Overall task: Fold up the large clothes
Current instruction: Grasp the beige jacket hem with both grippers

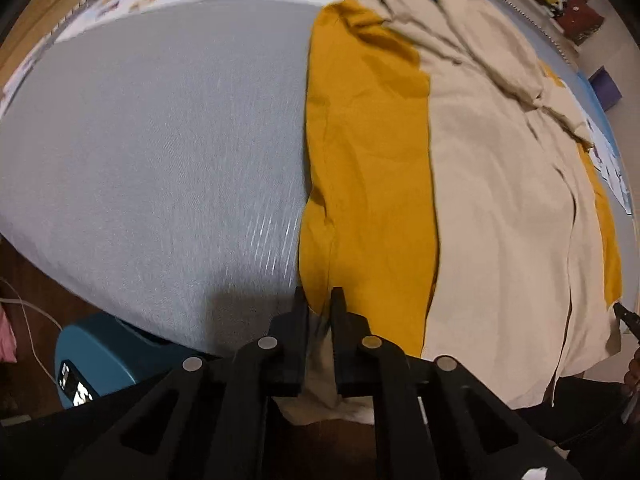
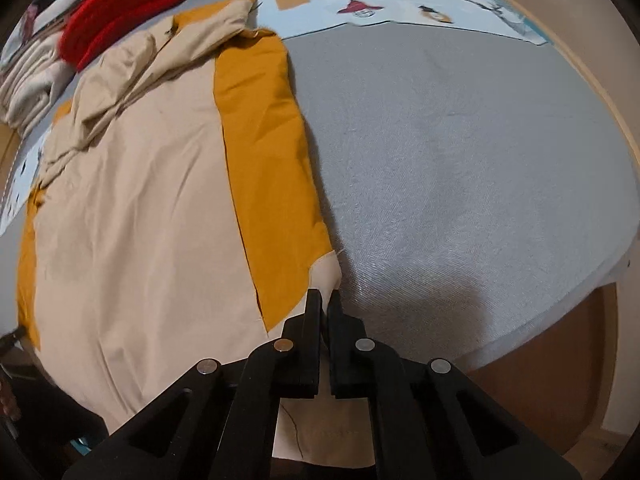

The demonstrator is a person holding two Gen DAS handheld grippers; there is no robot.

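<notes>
A large beige and mustard-yellow garment (image 1: 492, 184) lies spread lengthwise on a grey bed sheet (image 1: 160, 140). It also fills the left half of the right wrist view (image 2: 152, 200). My left gripper (image 1: 320, 296) is shut on the garment's near left corner, with yellow and beige cloth pinched between its fingers. My right gripper (image 2: 325, 298) is shut on the garment's near right corner, where a beige hem shows by the fingertips. The right gripper's tip also shows at the right edge of the left wrist view (image 1: 624, 314). The sleeves lie folded over the beige upper part.
A red knitted item (image 2: 132, 4) and folded pale cloth (image 2: 28, 84) lie at the bed's far end. A printed light-blue pillowcase (image 2: 400, 8) lies beyond the garment. A blue device (image 1: 100, 360) stands on the floor by the bed's near edge. The sheet (image 2: 460, 160) stretches to the right.
</notes>
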